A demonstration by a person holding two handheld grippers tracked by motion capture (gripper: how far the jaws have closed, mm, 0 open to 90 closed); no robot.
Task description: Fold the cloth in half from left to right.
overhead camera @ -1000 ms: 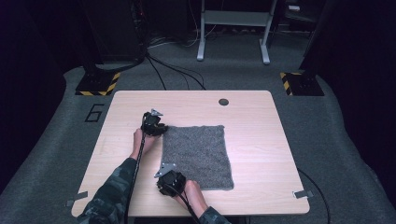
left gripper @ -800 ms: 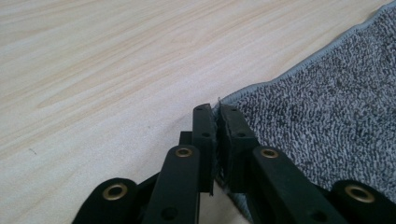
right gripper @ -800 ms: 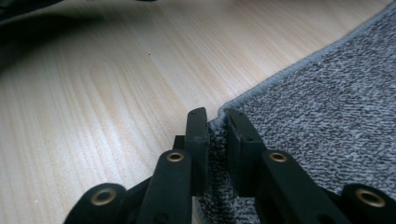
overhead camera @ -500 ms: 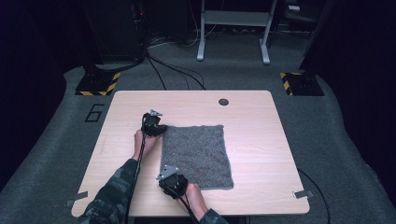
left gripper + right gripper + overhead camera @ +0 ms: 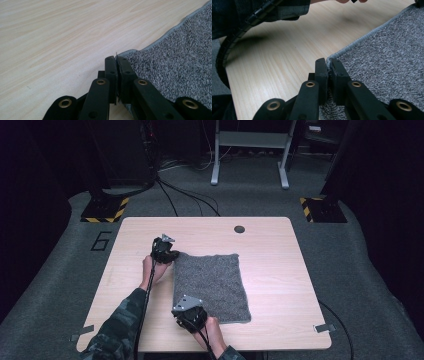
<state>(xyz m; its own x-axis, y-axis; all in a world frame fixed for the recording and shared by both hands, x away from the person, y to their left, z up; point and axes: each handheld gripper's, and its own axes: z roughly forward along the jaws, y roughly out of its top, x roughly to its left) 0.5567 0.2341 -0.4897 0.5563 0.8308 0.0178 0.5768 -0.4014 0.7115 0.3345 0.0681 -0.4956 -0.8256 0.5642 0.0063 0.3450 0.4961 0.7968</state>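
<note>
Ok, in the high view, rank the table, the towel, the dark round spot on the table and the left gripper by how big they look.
1. table
2. towel
3. left gripper, clamped on the towel's far left corner
4. dark round spot

The gripper stands above the tabletop, nearer the camera, so it looks slightly bigger than it is; the order holds.

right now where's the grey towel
In the high view the towel lies flat mid-table, its left corners pinched by the left gripper and right gripper.

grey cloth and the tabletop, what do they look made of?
Cloth: looks like terry towelling, mottled grey looped pile with a smooth stitched hem, matte. Both grippers, left and right, are pinching a corner of it.
Tabletop: light wood grain, smooth with a low sheen; likely laminate or veneer, can't tell which.
</note>
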